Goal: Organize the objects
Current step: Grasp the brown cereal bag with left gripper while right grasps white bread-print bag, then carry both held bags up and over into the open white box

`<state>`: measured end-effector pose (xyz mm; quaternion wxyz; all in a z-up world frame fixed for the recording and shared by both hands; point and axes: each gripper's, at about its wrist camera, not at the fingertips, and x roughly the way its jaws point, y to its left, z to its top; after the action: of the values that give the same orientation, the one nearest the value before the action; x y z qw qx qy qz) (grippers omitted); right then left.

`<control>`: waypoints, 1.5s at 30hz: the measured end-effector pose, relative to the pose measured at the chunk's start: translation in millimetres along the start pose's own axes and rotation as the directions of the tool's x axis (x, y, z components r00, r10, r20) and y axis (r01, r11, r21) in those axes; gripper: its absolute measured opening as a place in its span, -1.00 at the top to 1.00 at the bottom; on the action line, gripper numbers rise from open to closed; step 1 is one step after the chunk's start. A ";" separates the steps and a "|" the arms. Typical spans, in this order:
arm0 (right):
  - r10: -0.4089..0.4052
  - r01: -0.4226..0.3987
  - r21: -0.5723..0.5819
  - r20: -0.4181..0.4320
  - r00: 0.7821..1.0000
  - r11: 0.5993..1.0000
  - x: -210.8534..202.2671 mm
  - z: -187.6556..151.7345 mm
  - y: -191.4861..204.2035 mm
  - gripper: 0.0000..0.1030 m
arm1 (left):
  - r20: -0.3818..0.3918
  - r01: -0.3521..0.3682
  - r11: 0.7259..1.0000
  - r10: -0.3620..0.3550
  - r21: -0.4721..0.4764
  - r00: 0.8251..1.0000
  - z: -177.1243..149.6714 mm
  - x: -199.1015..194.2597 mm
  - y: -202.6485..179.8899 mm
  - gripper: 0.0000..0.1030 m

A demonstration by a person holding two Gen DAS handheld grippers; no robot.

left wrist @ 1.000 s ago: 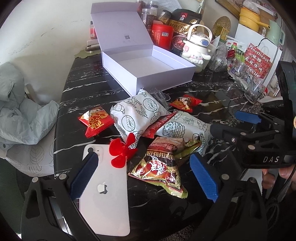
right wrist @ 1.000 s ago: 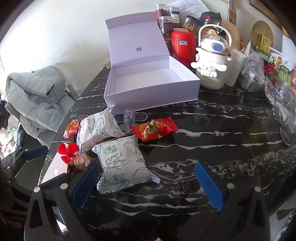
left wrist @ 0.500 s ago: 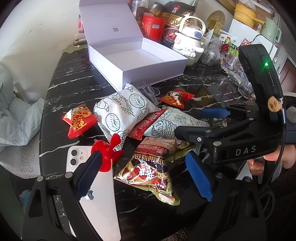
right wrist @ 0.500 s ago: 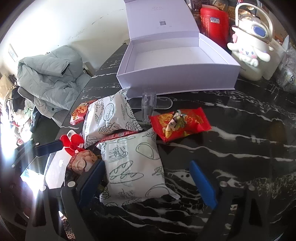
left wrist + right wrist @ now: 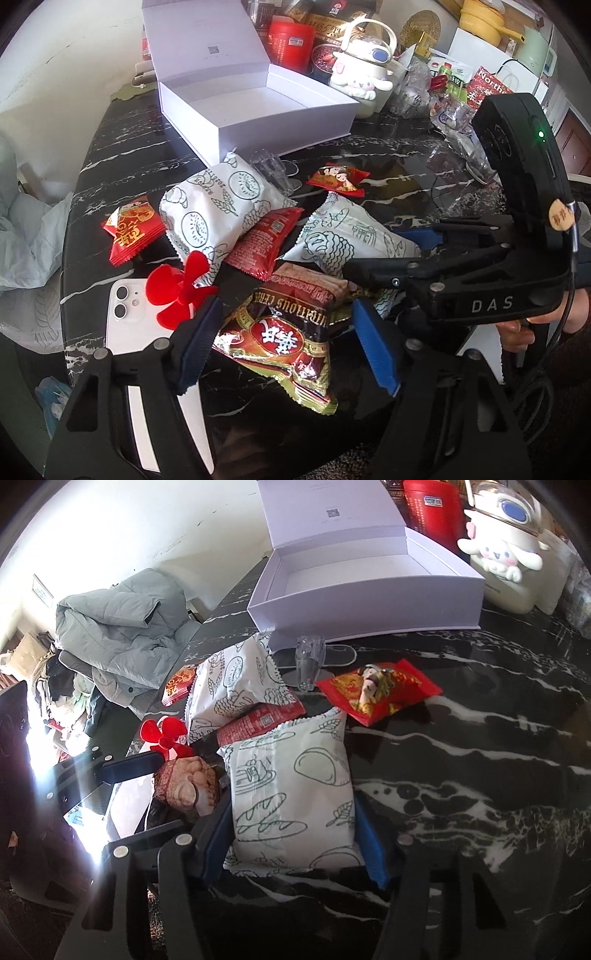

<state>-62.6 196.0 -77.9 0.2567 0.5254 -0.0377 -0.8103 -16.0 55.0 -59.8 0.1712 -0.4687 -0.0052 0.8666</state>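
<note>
Left gripper (image 5: 284, 347): tilted steeply down, jaws closing, blue pads either side of a packet, not seen pressing. Right gripper (image 5: 291, 834): tilted steeply down, jaws closing, pads at both edges of a white packet, contact unclear. Hand (image 5: 517, 328): wrapped on right gripper's handle, far right.

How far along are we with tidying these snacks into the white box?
Nothing is packed yet: the white box sits open and empty. In hand: the right gripper is closing around the near bread packet, and the left gripper is closing around the brown snack bag. Still on the table: the other bread packet, three red packets, the red fan and the phone.
</note>
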 end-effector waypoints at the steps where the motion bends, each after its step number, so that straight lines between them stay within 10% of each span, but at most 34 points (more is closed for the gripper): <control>1: -0.004 0.004 0.007 0.003 1.000 1.000 -2.2 -2.9 -1.6 -0.20 | 0.000 0.004 1.000 -0.004 0.012 1.000 -0.3 -0.3 -4.0 -0.39; 37: -0.141 0.138 0.054 0.042 0.989 0.989 -32.3 -58.5 -20.7 -0.46 | -0.081 0.064 0.998 -0.063 0.009 0.995 -16.1 23.4 -27.9 -0.18; 45: -0.148 0.147 0.022 0.077 0.986 0.989 -36.6 -60.1 -16.9 -0.17 | -0.076 0.071 0.997 -0.069 0.016 0.995 -14.5 20.7 -28.2 0.05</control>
<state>-5.1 239.9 -79.8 0.1903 0.4966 -0.0152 -0.8467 -6.4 85.6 -80.0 0.2058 -0.4991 -0.0072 0.8417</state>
